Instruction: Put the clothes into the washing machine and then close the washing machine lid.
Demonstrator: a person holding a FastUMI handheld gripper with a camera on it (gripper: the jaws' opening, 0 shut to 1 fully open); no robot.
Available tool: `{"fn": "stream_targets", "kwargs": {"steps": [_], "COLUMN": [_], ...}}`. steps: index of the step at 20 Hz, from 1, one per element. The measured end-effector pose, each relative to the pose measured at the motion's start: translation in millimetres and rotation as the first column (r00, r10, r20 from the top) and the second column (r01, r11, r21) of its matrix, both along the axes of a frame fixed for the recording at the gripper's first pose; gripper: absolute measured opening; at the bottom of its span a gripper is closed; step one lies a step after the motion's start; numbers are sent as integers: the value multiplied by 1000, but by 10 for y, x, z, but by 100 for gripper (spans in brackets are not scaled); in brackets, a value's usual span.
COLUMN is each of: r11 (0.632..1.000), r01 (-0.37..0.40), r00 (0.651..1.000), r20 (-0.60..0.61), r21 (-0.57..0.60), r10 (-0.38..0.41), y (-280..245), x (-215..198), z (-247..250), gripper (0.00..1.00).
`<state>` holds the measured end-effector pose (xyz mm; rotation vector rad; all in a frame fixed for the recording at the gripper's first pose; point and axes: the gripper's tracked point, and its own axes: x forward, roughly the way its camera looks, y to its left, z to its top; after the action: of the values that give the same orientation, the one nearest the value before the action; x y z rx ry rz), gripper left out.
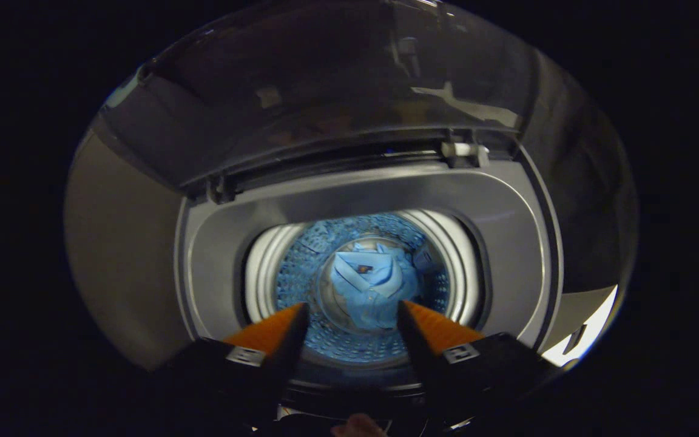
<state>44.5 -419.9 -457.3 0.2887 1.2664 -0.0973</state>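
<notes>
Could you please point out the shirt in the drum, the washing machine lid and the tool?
shirt (366,280): gripper view, on its folded collar.
washing machine lid (337,91): gripper view, on the raised clear panel.
tool (352,315): gripper view, midway between its open fingertips.

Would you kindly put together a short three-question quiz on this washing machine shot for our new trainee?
1. True or false: the gripper is shut on the shirt.
2. Where does the shirt lie? A) on the machine's rim B) at the bottom of the drum C) between the fingers
3. Fill in: the washing machine lid stands ____.

Key: 1 false, the fingers are apart and hold nothing; 2 B; 3 open.
</notes>
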Motion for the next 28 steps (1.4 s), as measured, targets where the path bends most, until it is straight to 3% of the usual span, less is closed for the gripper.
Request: {"fn": "stream_targets", "kwargs": {"steps": [1, 8, 13, 19, 24, 28], "r11": [1000, 996, 994, 995, 993, 988], "r01": [9, 34, 33, 57, 36, 8], "r00": [1000, 997, 967, 937, 879, 792], "r20": [2, 77, 254, 349, 476, 604], "r21": [-22, -81, -109, -83, -112, -153], "r10": [-9, -27, -4, -24, 22, 87], "y": [-79, -300, -318, -212, -182, -133], "x": [-15, 70, 303, 471, 715, 984], "z": [26, 158, 640, 1182, 1743, 2192], "gripper": [98, 100, 100, 99, 99, 99]}}
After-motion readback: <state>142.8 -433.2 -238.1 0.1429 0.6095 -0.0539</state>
